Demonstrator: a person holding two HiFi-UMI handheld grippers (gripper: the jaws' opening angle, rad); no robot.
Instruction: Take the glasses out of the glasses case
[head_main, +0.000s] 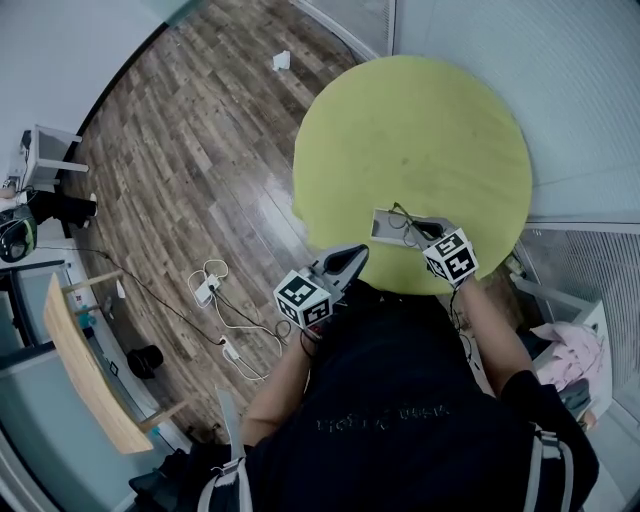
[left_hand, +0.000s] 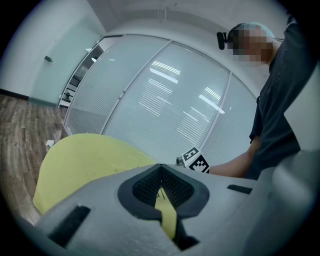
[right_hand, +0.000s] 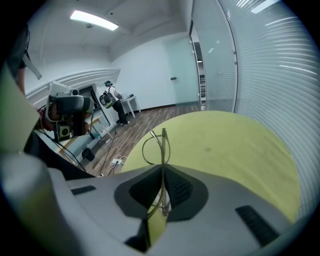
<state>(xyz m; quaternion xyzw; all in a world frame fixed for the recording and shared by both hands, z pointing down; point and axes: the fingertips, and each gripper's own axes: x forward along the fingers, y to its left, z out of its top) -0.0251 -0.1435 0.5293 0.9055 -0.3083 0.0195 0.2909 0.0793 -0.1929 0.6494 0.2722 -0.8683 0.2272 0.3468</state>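
Right gripper (right_hand: 163, 172) is pinching the glasses (right_hand: 163, 142) by the thin wire frame, which is running edge-on between the jaws and poking out ahead toward the table (head_main: 420, 130) middle. Head view is showing them over the right end of the open glasses case (head_main: 384, 228) at the table's near edge, so probably not clear of it yet – next move is likely lifting up and away. Left gripper (left_hand: 161, 167) is hanging just left of the case, jaws pressed together on nothing, well placed for steadying it
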